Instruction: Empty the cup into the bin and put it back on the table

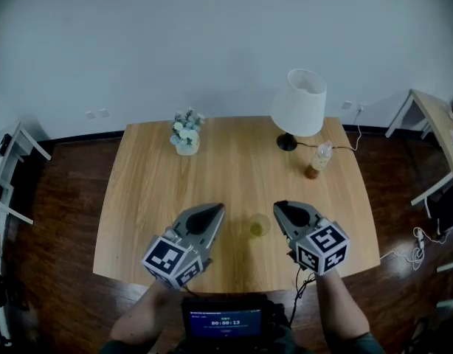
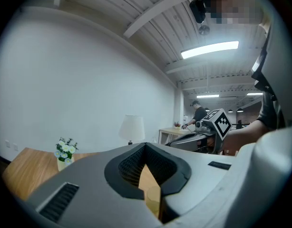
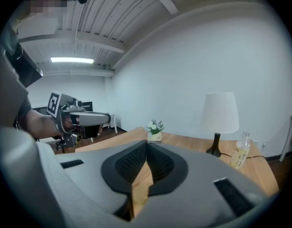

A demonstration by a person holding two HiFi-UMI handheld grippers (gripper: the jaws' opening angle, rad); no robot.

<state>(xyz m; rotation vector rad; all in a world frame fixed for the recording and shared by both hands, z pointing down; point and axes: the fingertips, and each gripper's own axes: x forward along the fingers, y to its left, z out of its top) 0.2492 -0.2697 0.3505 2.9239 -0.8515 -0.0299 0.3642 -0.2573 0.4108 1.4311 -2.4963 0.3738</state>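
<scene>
Going left to right: the flower vase (image 1: 187, 133) sits way back on the counter (image 1: 234, 172), well clear of the action, so no worries there. The left gripper (image 1: 212, 214) hovers over the near edge with its fingers (image 2: 129, 167) pressed together at the tips and nothing clamped in them. I'd treat it as the spare hand and park it off to the side. The cup (image 1: 259, 226), small and yellowish, stands upright near the front edge, between the two grippers and touching neither. The right gripper (image 1: 284, 211) is just beside it, tipped a bit downward, fingers (image 3: 129, 163) also closed and empty. So this looks like the reach for the cup, and the big thing imo is to spread those fingers wide before closing in, otherwise shut tips will just knock a light cup over. Come in from the side, straddle the wall around mid-height and squeeze gently. Keep it upright on the lift so whatever's inside doesn't spill early. The lamp (image 1: 299, 103) and bottle (image 1: 319, 159) are well behind on the right, no clash. I can't see the bin in any view, so locate it before swinging anywhere.
</scene>
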